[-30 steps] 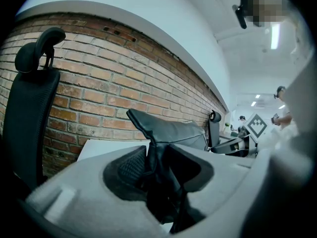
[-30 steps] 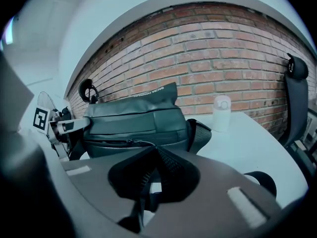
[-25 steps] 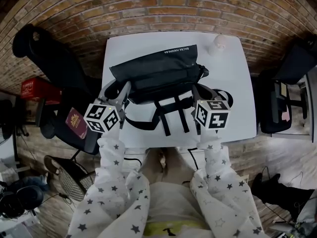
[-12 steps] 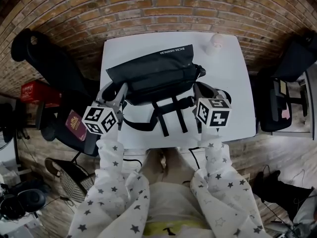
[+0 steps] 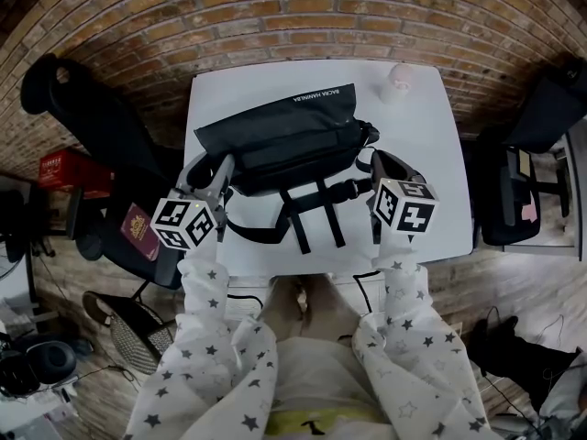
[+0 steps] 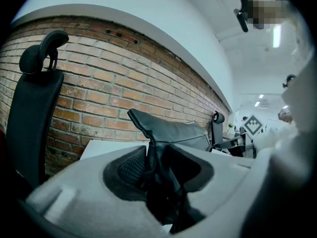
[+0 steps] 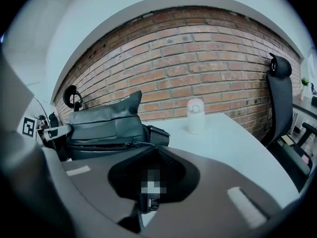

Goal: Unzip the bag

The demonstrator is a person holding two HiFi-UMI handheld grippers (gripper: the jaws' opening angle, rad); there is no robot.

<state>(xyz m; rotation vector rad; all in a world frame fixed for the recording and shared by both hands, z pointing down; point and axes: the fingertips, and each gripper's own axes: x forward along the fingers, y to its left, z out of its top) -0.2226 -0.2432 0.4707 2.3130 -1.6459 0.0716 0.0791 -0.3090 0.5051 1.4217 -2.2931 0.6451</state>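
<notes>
A black bag lies across the white table, with its straps trailing toward me. My left gripper sits at the bag's left end. In the left gripper view a fold of the bag's fabric is pinched between its jaws. My right gripper is at the bag's right end. In the right gripper view its jaws are shut on a small dark zip pull. The zip line runs from the bag toward those jaws.
A small white bottle stands at the table's far right corner, also visible in the right gripper view as the bottle. Black office chairs flank the table. A brick wall rises behind it. A red booklet lies at the left.
My right gripper has moved to the right along the bag's right end. The left gripper has stayed clamped at the left end, and the bag has shifted slightly left.
</notes>
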